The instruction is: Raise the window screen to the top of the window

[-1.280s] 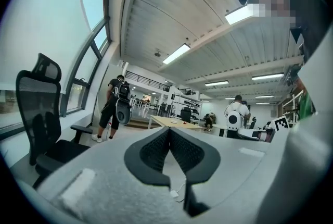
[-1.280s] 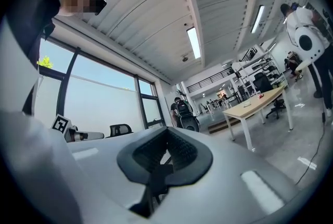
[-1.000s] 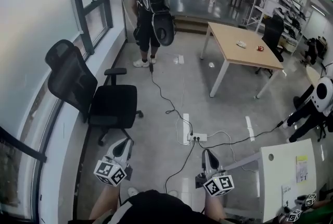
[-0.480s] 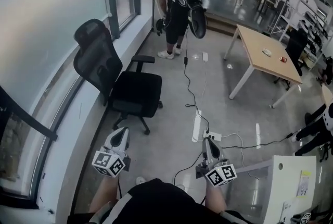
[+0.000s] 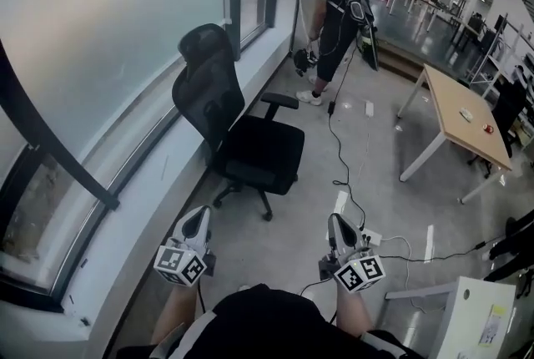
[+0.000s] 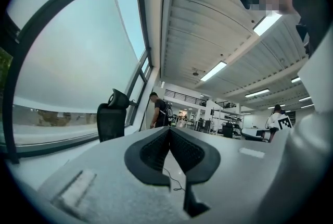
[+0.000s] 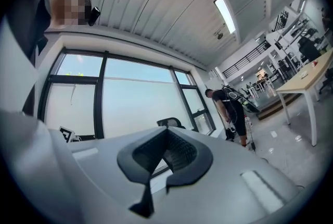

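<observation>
left gripper [image 5: 198, 221]: jaws closed, nothing held | right gripper [image 5: 337, 225]: same | window screen [image 5: 108, 48]: pale, covering the window at left (well apart from both) | office chair [image 5: 250, 144]: ahead

Open-plan office, black swivel chair [image 5: 260, 150], wooden desk [image 5: 460, 117], tall windows [image 5: 100, 32], ceiling strip lights [image 6: 214, 70]

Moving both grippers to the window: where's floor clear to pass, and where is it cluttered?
Bare floor between the chair and the left gripper, along the wall under the window. Crowded ahead of the right gripper: cable and power strip.
</observation>
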A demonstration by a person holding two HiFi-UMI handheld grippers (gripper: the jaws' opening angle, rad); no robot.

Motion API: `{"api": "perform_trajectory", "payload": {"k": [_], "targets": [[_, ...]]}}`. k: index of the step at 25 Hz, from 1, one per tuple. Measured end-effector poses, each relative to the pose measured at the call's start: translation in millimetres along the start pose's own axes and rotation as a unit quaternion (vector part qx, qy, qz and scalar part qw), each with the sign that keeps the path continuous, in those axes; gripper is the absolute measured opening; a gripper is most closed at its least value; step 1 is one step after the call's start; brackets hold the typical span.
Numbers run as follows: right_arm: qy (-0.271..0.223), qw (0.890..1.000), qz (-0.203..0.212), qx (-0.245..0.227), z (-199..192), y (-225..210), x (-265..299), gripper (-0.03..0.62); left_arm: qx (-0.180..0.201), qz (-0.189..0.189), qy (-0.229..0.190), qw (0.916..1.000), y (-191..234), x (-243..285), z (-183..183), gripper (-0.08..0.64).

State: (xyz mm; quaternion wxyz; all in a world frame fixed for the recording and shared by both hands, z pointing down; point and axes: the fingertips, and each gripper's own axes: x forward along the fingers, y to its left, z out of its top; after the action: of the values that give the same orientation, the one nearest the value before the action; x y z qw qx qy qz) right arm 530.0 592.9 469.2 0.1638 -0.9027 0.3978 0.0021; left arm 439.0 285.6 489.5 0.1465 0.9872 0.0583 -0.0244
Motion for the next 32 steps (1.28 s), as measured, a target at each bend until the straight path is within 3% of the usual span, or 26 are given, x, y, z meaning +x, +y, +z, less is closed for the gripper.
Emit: {"api": "perform_trajectory", "payload": {"k": [3,8,16,20,28,32], "targets": [[0.014,0.999,0.034,0.004,-14,27,34,0.005,0.009,0.029,-0.010,0.9995,30,-23,11,0.005],[0.047,0.995,0.089,0.010,-42,70,79,0.005,-0.003,0.111,-0.016,0.9937,82,-70,15,0.004],[0.106,0.980,0.168,0.028,-88,104,141,0.005,-0.028,0.220,-0.025,0.9747,128,-126,13,0.003],[0.118,0.970,0.210,0.045,-102,109,182,0.005,-0.019,0.265,-0.038,0.9633,140,-132,15,0.005],[0.140,0.931,0.333,0.056,-117,149,279,0.005,0.004,0.367,-0.075,0.9273,165,-137,36,0.005],[0.162,0.906,0.385,0.067,-134,167,312,0.005,0.016,0.419,-0.100,0.9022,166,-153,42,0.005]]}}
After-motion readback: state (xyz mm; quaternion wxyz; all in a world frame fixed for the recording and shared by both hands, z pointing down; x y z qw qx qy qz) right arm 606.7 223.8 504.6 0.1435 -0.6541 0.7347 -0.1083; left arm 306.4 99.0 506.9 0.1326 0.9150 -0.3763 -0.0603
